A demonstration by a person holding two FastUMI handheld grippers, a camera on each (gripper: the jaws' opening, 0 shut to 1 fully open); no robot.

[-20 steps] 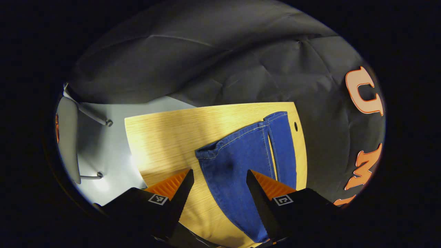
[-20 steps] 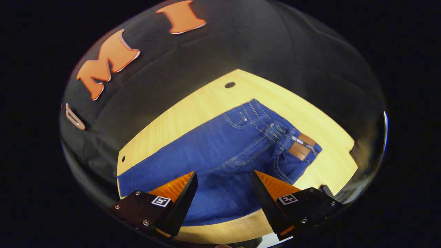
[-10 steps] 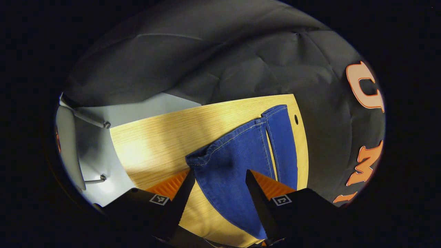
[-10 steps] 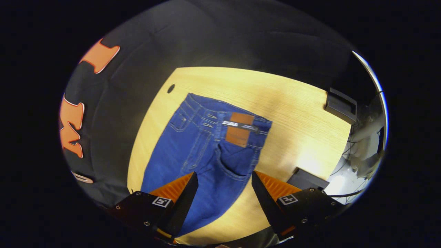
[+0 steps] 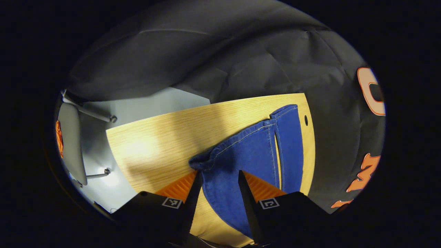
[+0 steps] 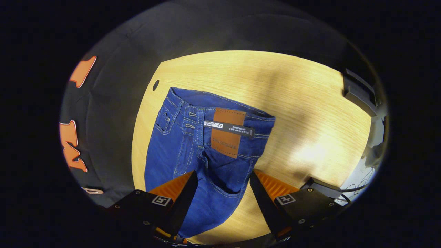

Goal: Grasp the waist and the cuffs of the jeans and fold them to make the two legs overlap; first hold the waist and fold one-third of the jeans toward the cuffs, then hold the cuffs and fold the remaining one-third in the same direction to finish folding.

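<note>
Blue jeans lie on the wooden table (image 5: 155,137). In the left gripper view the two legs run side by side with a thin strip of table between them. The near cuff (image 5: 206,161) is rumpled and the far cuff (image 5: 286,111) lies flat. My left gripper (image 5: 218,174) is open just behind the near cuff, with that leg's denim between its fingers. In the right gripper view the waistband with its brown patch (image 6: 227,132) faces me. My right gripper (image 6: 223,172) hangs open over the seat of the jeans (image 6: 193,148), short of the waistband.
A grey chair (image 5: 69,137) stands on the pale floor past the table's left end. A cable hole (image 5: 306,120) lies by the far cuff and another (image 6: 155,85) by the waist. Black boxes (image 6: 358,93) (image 6: 320,187) sit at the table's right edge.
The right gripper has swung round from the thigh area to face the waistband, now closer. The left gripper has edged up to the near cuff and its fingers have narrowed slightly.
</note>
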